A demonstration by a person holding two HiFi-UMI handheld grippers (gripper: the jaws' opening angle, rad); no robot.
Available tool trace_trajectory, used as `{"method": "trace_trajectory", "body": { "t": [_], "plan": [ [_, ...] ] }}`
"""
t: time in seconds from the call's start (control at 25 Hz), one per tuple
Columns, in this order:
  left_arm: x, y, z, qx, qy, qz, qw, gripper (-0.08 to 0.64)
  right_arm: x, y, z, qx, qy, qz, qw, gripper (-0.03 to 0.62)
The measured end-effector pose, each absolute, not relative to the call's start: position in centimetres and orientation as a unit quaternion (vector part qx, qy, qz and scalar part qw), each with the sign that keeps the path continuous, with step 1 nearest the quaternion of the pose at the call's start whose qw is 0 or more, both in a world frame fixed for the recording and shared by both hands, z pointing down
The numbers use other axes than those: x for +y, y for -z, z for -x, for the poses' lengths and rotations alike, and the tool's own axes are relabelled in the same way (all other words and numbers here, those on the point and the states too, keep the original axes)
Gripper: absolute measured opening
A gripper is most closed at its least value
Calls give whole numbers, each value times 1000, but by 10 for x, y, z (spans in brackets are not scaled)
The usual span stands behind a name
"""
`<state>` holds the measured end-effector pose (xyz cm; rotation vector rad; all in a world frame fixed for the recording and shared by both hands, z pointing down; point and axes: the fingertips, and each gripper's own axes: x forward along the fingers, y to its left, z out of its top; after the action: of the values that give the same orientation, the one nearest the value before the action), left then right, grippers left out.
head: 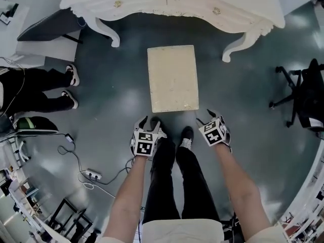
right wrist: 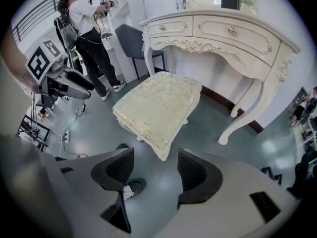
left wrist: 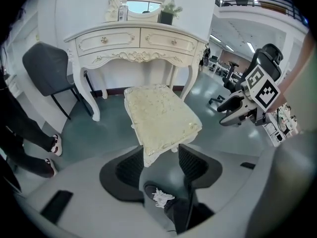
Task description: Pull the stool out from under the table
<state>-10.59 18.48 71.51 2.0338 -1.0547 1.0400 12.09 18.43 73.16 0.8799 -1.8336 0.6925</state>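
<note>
The cream upholstered stool [head: 172,77] stands on the dark floor, clear of the white dressing table [head: 172,4], its long side pointing at me. My left gripper [head: 150,121] hovers just short of the stool's near left corner, jaws open and pads touching nothing. The right gripper [head: 208,116] sits off the near right corner, also open. In the left gripper view the stool [left wrist: 158,115] has its corner just ahead of the left gripper [left wrist: 161,162]. From the right gripper view, the stool [right wrist: 158,105] shows its other corner beyond the empty right gripper [right wrist: 154,167].
A person's legs [head: 45,90] are at the left, beside a grey chair [head: 45,27]. A black office chair [head: 304,92] stands at the right. A power strip with cables [head: 91,175] lies near my left side. My own shoes [head: 187,135] are behind the stool.
</note>
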Motion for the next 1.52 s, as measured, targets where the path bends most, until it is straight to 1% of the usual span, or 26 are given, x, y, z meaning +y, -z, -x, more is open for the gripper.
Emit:
{"method": "trace_trajectory", "body": {
  "t": [0.2,0.48,0.68,0.84,1.04,1.24,1.52],
  "plan": [
    [180,-659,100,-406,-376,-779,294,233,200,-679,-111,-743,-303,-377,463,291],
    [171,-583,111,-459,-335,-755,326,234,202,-603,-93,-726,-344,-430,411,291],
    [171,-538,116,-483,-312,-749,330,233,205,-566,-83,-732,-340,-434,399,290],
    [178,-506,129,-522,-283,-727,345,234,213,-534,-76,-739,-330,-433,396,291],
    [189,-468,136,-544,-251,-723,344,233,216,-494,-76,-743,-336,-458,353,291],
    [197,-439,127,-548,-182,-736,354,235,210,-446,-84,-752,-344,-492,272,291],
    [193,-402,106,-537,-167,-762,320,234,200,-395,-85,-776,-307,-503,226,291]
  ]
}}
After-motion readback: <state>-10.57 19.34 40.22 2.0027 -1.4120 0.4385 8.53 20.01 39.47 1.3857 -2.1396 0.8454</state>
